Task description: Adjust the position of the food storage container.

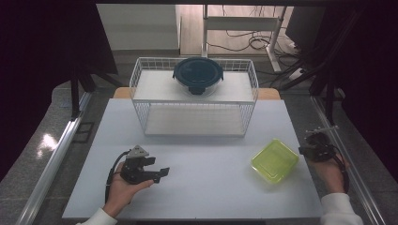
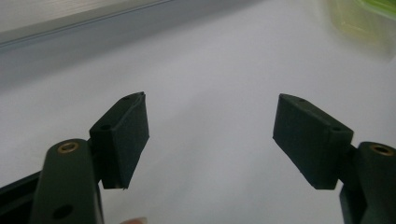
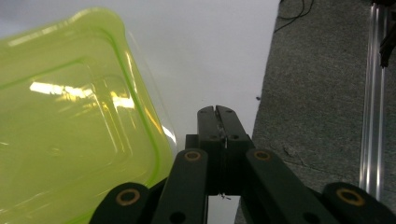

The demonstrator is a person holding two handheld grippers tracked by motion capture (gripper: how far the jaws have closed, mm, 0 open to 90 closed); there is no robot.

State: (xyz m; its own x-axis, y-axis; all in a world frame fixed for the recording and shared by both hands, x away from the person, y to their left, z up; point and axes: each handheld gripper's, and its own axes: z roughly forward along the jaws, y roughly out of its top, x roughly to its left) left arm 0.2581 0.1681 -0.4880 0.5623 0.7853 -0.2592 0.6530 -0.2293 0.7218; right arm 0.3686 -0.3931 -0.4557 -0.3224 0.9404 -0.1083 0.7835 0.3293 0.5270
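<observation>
The wide white desk lies in front of me, its near edge cut off at the bottom of the high view. At its far side stands a white wire-mesh basket rack with two levels, and on the upper level sits a round dark-blue lidded container; I cannot make out what is inside it through the dark lid.

On the right part of the desk, close to its right edge, lies the translucent yellow-green square plastic container, slightly turned relative to the desk's edges. In the right gripper view it spreads just beside my jaws, cut off at the left and bottom, and glare on its surface hides whether anything lies in it. In the left gripper view only a blurred green corner of it shows at the top right.

My right claw hangs over the desk's right edge, beside the container and not touching it, its jaws pressed together on nothing. My left claw hovers low over bare desk at the near left, jaws spread wide apart and empty, well apart from the container. In the high view my left claw points right.
</observation>
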